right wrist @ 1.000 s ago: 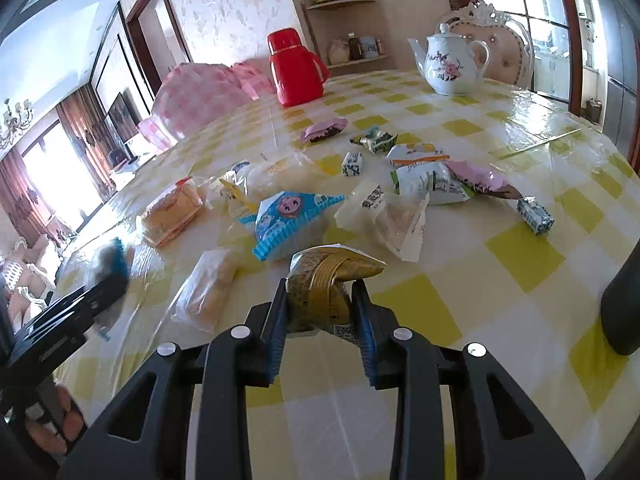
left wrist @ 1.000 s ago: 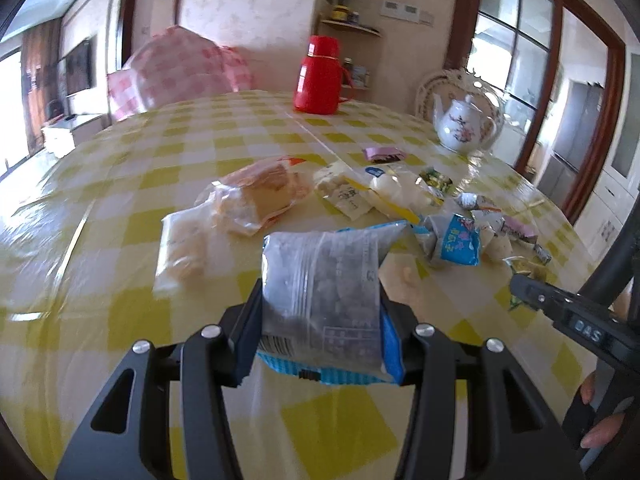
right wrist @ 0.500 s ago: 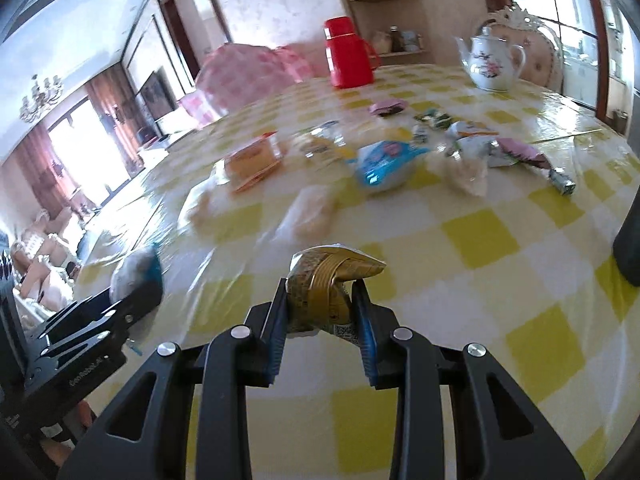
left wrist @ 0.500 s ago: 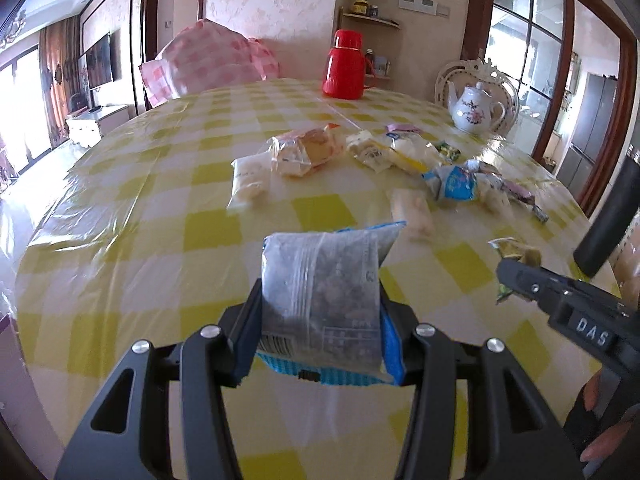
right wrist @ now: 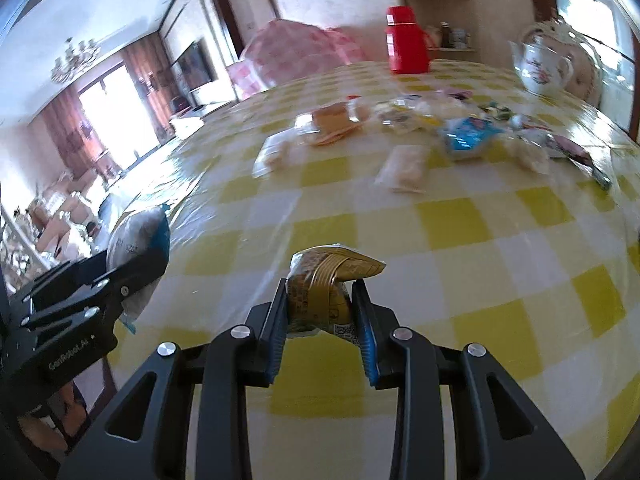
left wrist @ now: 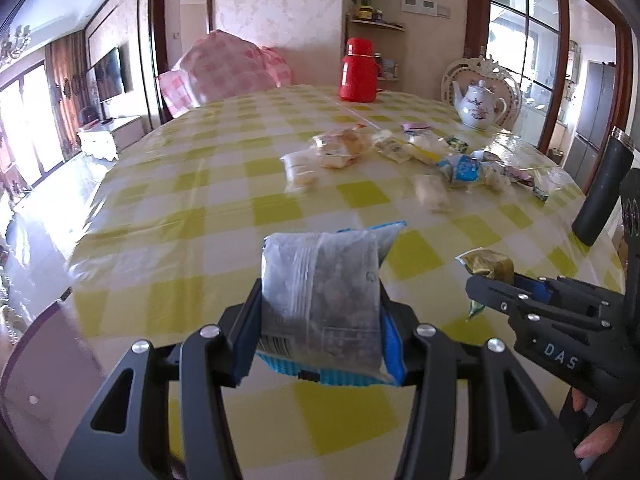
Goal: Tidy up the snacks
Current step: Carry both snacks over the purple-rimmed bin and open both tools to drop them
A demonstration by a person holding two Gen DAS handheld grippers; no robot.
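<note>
- Fingers of the left gripper [left wrist: 320, 344] are clenched on a blue-and-clear snack bag [left wrist: 322, 300], which stands upright between the blue pads, its top corner tipped to the right.
- Since a second ago both grippers have drawn back from the pile: the left one then hung right over the spread of snacks, and now looks across open checks from the table's near edge, with the table's [left wrist: 200, 184] left edge and the floor beyond it in sight.
- Left of the pile, a pale clear-wrapped bun [left wrist: 300, 168] lies alone toward the table's middle, and a larger bread pack [left wrist: 340, 148] lies just beside it.
- Farther right, the rest of the loose snacks, among them a light-blue packet [left wrist: 460, 168], sit in a band toward the far right edge, short of the white teapot [left wrist: 478, 106]; the red flask [left wrist: 358, 76] stands at the far edge.
- Fingers of the right gripper [right wrist: 320, 320] are clamped on a gold-wrapped snack [right wrist: 324, 284], pinched across its middle and lifted clear of the cloth above the near edge.
- Both packets came away with the grippers while the pile stayed put, so two snacks are picked and in transit.
- Where they are bound I cannot tell: no box or tray shows in either view, so I judge the sorting spot lies off the near side.
</note>
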